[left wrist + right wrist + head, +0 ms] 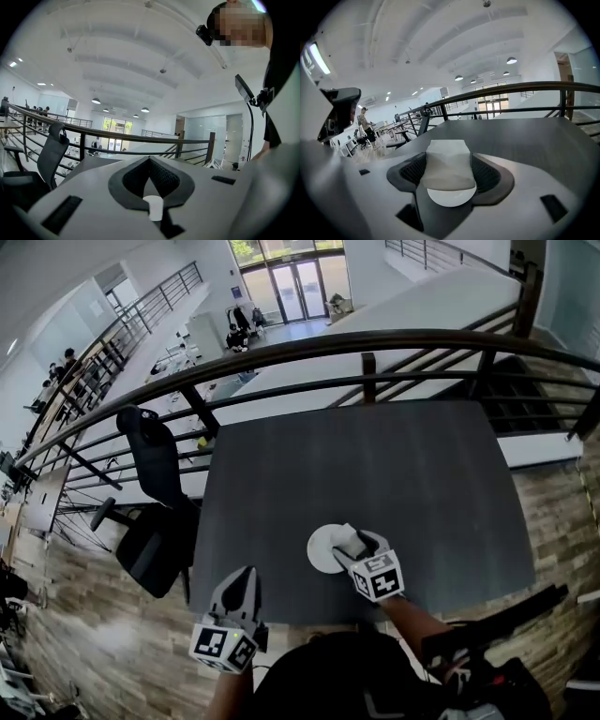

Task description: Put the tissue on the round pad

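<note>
While left jaws meet empty, right jaws clamp tissue (447,161) above round pad (323,550) on dark table (375,465).

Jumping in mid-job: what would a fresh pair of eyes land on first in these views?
The right gripper, jaws closed on a white tissue, hangs over the white round pad near the front edge of the dark table. The left gripper is shut and empty at the table's front left corner. A black office chair stands left of the table.
</note>
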Action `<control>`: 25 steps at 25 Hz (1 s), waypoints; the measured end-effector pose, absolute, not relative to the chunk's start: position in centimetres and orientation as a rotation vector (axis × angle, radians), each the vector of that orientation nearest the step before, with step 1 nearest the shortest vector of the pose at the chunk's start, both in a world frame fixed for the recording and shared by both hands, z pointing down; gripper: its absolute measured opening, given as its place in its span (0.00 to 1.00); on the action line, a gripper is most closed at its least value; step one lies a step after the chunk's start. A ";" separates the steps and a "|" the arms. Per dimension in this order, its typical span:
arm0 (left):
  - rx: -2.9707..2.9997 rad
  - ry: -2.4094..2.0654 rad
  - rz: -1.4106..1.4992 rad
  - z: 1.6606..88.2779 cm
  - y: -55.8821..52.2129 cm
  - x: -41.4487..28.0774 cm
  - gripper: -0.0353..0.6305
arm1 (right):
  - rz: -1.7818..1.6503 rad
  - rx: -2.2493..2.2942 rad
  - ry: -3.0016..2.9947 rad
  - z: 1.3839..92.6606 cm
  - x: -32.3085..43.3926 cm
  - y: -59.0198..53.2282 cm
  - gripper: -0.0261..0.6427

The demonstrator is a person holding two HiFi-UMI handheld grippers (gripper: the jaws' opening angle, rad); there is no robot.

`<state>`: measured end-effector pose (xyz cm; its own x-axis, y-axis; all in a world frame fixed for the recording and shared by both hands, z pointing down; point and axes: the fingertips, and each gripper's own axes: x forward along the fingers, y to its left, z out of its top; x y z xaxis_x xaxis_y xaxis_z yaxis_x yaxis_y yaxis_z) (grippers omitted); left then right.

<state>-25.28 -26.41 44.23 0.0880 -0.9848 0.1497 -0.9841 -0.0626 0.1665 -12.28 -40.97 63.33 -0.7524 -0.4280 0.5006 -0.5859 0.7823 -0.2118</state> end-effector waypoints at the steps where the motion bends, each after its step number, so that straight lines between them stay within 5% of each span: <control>1: 2.135 -1.993 0.000 44.3 -26.3 -25.4 0.04 | 0.504 0.753 -2.525 64.3 -12.5 -41.0 0.50; 25: 1.892 -2.195 0.058 43.4 -22.0 -27.7 0.04 | 0.530 0.490 -2.281 73.9 -17.2 -39.9 0.50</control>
<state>-27.69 -22.00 43.41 -0.1308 -0.9694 0.2079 -0.9789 0.1594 0.1274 -17.17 -39.85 73.87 -0.6598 -0.1873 0.7277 -0.4891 0.8422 -0.2267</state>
